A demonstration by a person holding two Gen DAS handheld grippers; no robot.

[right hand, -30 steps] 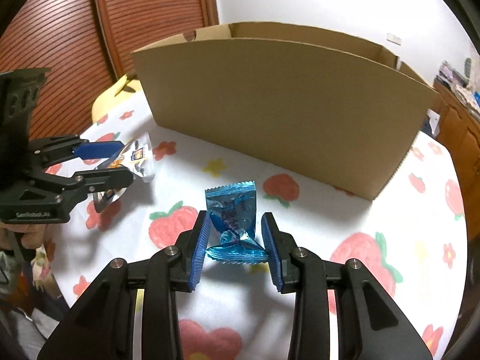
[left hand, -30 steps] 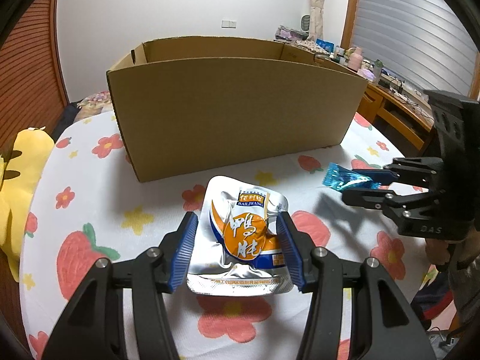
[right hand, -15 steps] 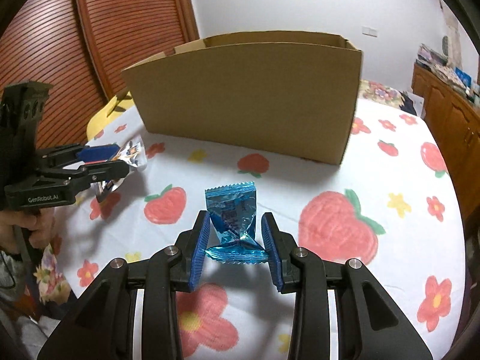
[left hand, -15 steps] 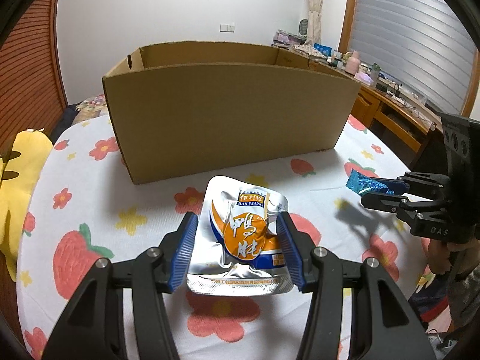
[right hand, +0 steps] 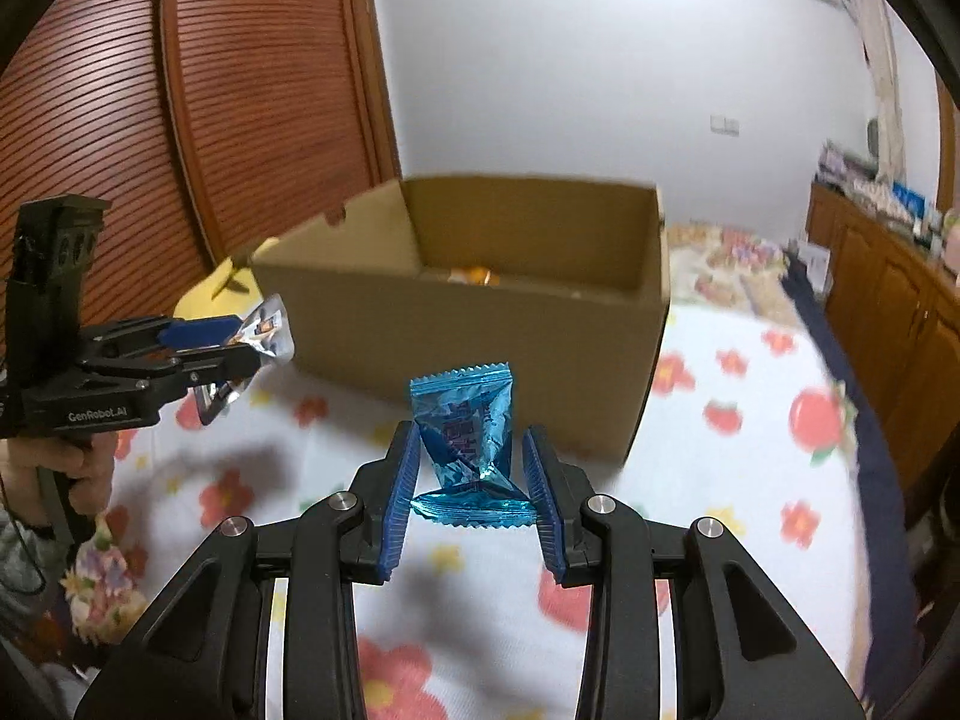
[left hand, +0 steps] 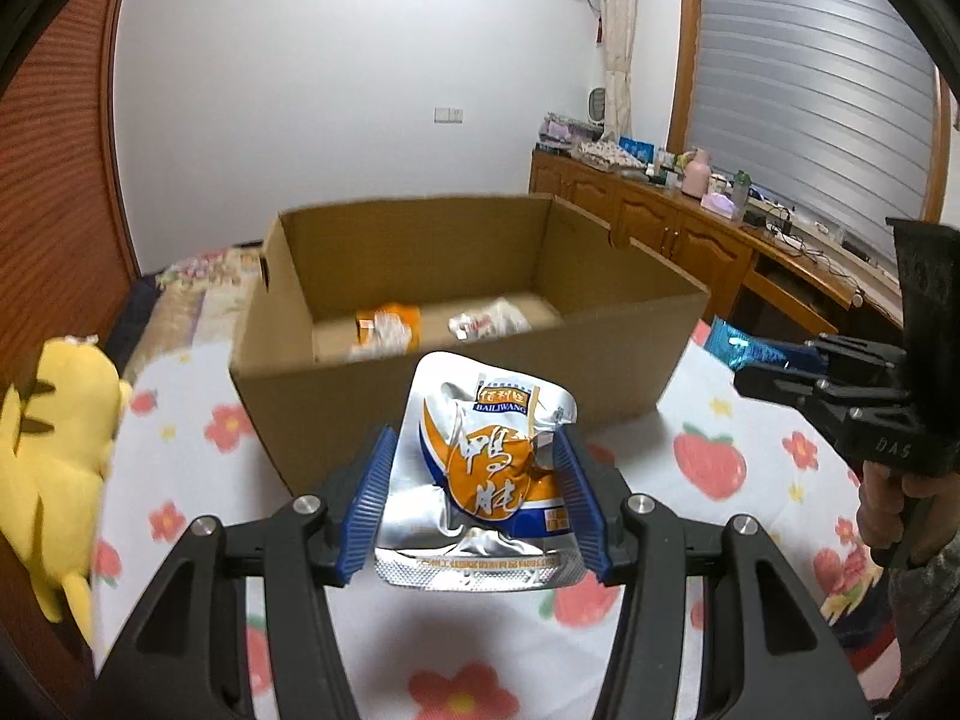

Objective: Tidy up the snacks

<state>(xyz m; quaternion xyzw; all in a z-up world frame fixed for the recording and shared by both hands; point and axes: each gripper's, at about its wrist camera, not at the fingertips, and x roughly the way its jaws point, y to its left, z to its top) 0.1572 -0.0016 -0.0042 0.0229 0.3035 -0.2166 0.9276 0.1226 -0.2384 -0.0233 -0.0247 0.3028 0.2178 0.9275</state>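
Our left gripper (left hand: 474, 504) clamps a silver pouch (left hand: 483, 474), right gripper (right hand: 471, 483) a blue candy (right hand: 465, 438); the cardboard box (left hand: 456, 396) (two packets inside) stands ahead.

Both wrist views are aimed fwd and down, close over the counter (left hand: 198, 396); the cardboard box (left hand: 456, 372) (right hand: 480, 324) is shared.

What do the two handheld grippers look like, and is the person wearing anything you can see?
Both are matte black plastic with silver screw heads and ribbed blue pads on the fingers. The left gripper carries white "GenRobot.AI" lettering on its side; the right gripper shows "DAS" moulded into its body. Each has a boxy black block on top. A grey patterned sleeve shows at the wrist, and a thin dark cable hangs by the left hand.
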